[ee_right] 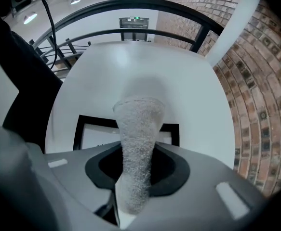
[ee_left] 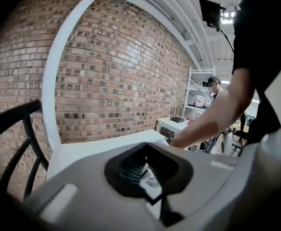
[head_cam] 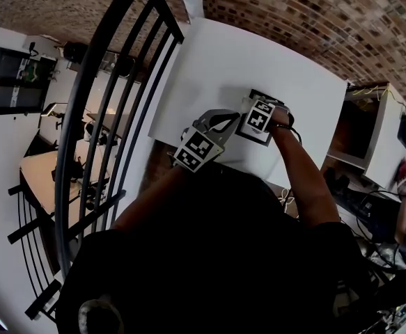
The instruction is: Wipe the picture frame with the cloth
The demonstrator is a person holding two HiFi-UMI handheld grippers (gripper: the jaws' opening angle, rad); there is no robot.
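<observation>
A black picture frame (head_cam: 251, 137) with a white picture lies flat on the white table (head_cam: 209, 61). In the head view my right gripper (head_cam: 260, 115) largely covers it. In the right gripper view the frame (ee_right: 89, 124) lies just beyond the jaws. My right gripper (ee_right: 135, 177) is shut on a rolled grey-white cloth (ee_right: 138, 129), which sticks out forward over the frame's far edge. My left gripper (head_cam: 220, 122) hovers just left of the frame, near the table's front edge. In its own view, the left gripper (ee_left: 147, 172) looks shut with nothing held.
A black metal railing (head_cam: 112, 82) curves along the table's left side. A brick wall (head_cam: 293, 12) stands behind the table. A white shelf unit (head_cam: 370, 131) is at the right. A person (ee_left: 212, 83) stands in the background beyond my right forearm (ee_left: 212, 119).
</observation>
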